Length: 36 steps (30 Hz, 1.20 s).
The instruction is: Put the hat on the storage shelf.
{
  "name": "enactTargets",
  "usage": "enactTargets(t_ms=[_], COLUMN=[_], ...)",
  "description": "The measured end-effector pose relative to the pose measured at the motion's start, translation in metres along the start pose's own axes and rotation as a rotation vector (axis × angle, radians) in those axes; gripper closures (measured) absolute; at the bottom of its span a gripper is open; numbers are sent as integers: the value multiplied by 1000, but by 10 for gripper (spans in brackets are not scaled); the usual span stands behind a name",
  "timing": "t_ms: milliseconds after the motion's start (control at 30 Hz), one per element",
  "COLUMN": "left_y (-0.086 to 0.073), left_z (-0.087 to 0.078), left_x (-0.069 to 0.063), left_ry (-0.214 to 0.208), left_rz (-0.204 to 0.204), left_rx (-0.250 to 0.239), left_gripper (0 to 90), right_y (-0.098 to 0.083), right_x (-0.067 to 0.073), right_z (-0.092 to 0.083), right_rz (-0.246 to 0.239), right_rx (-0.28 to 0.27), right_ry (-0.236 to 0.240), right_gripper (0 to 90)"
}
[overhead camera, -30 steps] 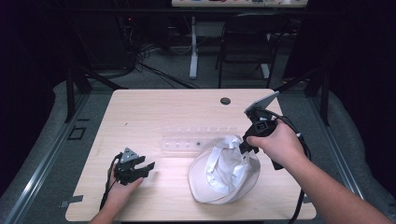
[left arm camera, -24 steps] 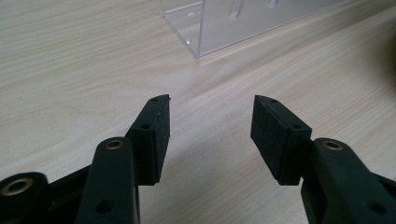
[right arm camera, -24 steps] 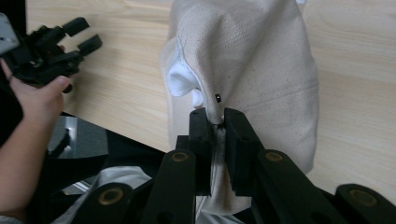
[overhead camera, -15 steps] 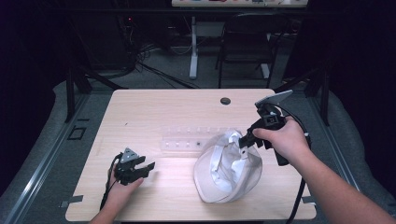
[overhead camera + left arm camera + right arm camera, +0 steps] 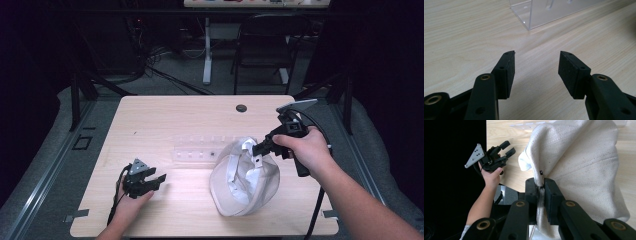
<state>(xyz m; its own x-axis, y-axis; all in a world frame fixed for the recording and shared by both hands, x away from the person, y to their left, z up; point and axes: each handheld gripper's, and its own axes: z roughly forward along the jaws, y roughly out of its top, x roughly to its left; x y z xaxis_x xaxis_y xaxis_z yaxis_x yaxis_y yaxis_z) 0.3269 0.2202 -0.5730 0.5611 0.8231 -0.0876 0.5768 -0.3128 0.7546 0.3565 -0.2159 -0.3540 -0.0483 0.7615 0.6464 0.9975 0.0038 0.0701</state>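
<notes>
At the table's left near corner, the left gripper point(image 5: 159, 181) rests low on the wood in the person's hand, its jaws spread wide with nothing between them; the left gripper view looks past the pads point(image 5: 508, 72) to bare tabletop and the end of a clear plastic rack point(image 5: 554, 11). That rack point(image 5: 200, 150) lies across the middle of the table point(image 5: 165, 112), just beside the cloth. To the right, the right gripper point(image 5: 257, 149) has its jaws pinched tight on a raised fold of a white cloth bag point(image 5: 245, 180), lifting that edge while the rest of the fabric slumps on the wood near the front edge. In the right gripper view, the fold runs down between the closed pads point(image 5: 550, 195) and the bag point(image 5: 584, 167) billows to the side. Judging by this, the cloth is seized and partly raised, but the work looks only begun: the left gripper has yet to join, and the bag hangs crumpled rather than opened or laid flat. No brand, label or writing can be read on the cloth, the rack or the grippers.
</notes>
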Motion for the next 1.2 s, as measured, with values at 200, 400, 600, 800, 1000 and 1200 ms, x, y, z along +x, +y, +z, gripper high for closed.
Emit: enactTargets(t_ms=[200, 400, 600, 800, 1000, 1200], left_y=[1, 3, 7, 12, 17, 25], left_z=[-1, -1, -2, -3, -7, -5], left_x=[-4, -11, -18, -29, -39, -52], left_ry=[-15, -32, -43, -59, -74, -125], left_rz=[10, 18, 41, 61, 71, 82], left_rx=[2, -15, -7, -47, -66, -47], left_gripper=[478, 477, 480, 477, 453, 463], right_y=[0, 1, 4, 11, 18, 23], right_x=[8, 16, 17, 20, 24, 28], right_z=[-7, -21, -32, -33, -32, -34], right_rz=[-12, -24, -29, -28, -35, -28], right_rx=[-9, -45, -84, -104, -111, -145], right_ry=[25, 44, 87, 111, 119, 129], right_gripper=[825, 825, 825, 825, 825, 825])
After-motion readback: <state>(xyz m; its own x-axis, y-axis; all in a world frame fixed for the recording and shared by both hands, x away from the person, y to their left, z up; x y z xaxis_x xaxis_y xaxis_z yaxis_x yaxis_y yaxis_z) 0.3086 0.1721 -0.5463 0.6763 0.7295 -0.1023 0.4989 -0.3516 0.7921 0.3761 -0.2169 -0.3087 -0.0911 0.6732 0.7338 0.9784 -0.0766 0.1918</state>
